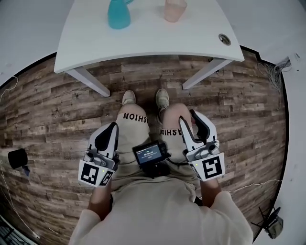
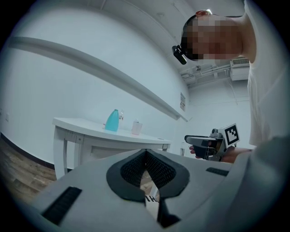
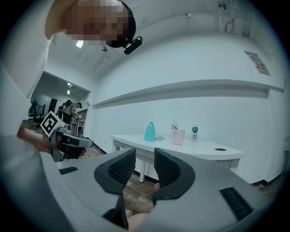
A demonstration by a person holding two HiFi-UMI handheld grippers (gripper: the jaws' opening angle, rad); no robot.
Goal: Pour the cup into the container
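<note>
Well ahead of both claws, on the white table (image 1: 143, 40), the pink cup (image 1: 175, 9) stands near the teal container (image 1: 118, 15), untouched, with the left gripper (image 1: 113, 126) pinched together and the right gripper (image 1: 191, 118) barely parted, both empty, so nothing's begun and next, I'd say, one must reach forward, open wide and take the cup.

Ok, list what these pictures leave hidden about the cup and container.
- Head view: the top edge cuts off the cup and the teal container; rim, opening and contents unseen.
- Gripper views: both are small and side-on; fill level hidden.
- Right gripper view: bottles behind the cup, labels too small to read.
</note>
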